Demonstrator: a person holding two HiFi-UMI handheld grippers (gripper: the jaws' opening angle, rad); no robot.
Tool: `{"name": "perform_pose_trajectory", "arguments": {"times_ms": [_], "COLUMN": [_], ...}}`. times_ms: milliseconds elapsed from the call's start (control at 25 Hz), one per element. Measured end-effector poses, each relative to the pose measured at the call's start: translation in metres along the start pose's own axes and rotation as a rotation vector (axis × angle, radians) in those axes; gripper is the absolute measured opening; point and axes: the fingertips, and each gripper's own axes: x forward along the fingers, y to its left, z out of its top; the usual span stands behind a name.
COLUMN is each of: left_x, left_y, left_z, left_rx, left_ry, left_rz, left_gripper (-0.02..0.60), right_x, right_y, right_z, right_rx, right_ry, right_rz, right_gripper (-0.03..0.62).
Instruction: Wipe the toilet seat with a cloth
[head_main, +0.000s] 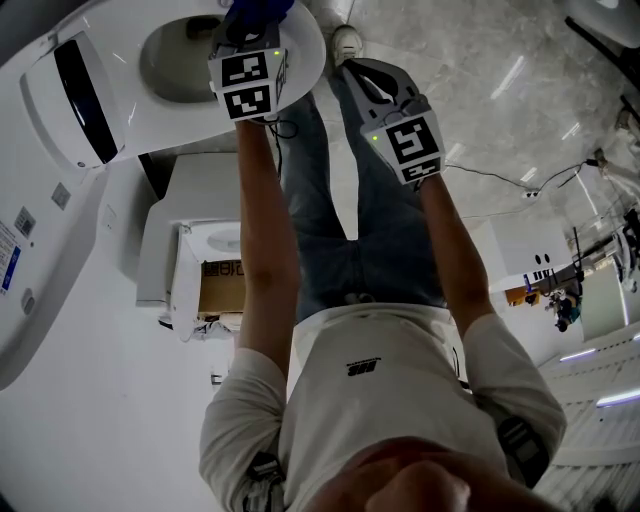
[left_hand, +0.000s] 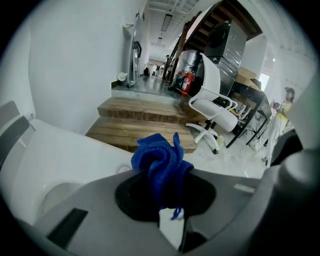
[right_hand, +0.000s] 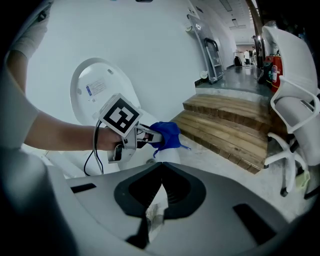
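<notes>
a: where's your cloth (left_hand: 162, 160)?
b: in your left gripper (right_hand: 151, 136). the jaws are clamped on it and most of it bunches out past the tips. that puts a soft wad out front, so the cloth should meet the toilet seat (head_main: 305, 55) before the plastic does.
a: is it on the seat?
b: it's at the front rim, very close. no view shows whether it's touching. the lid (right_hand: 97, 85) is up, so the whole ring is open to you.
a: and your right gripper (right_hand: 161, 197)?
b: jaws together, tips meeting, nothing between them. you hold it to the side of the toilet, over the floor (head_main: 480, 60) by your leg, apart from the cloth. i read that as parked clear of the wipe path.
a: progress?
b: my guess is you're at the start of a wipe or mid-pass. i can't judge how much of the ring is done.
a: risks?
b: 1: most of the wad sits outside the jaws, so a hard drag could pull it loose. press lightly and follow the rim.
</notes>
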Motion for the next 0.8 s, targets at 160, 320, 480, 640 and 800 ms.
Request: {"name": "perform_pose_trajectory", "arguments": {"times_ms": [160, 320, 480, 640, 800], "left_x": [-0.002, -0.002, -0.003, -0.007, -0.01], "left_y": [0.013, 0.026, 0.039, 0.055, 0.07], "left_z": [0.007, 0.01, 0.014, 0.016, 0.018], "left_rx": [0.004, 0.009, 0.018, 0.015, 0.022], "left_ry": [-0.005, -0.016, -0.021, -0.028, -0.034], "left_rz": [-0.001, -0.003, -0.002, 0.003, 0.004], "left_gripper": [0.074, 0.074, 0.074, 0.074, 0.074], "right_x": [0.01, 0.021, 0.033, 0.046, 0.058], "right_y": [0.005, 0.01, 0.015, 0.021, 0.024], "right_z": [0.01, 0.022, 0.034, 0.047, 0.06], "right_rx": [-0.003, -0.006, -0.016, -0.026, -0.037], "right_ry": [-0.005, -0.01, -0.016, -0.026, -0.035], "right_rz": [-0.001, -0.002, -0.002, -0.005, -0.012], "right_gripper": [-0.005, -0.005, -0.005, -0.005, -0.005]}}
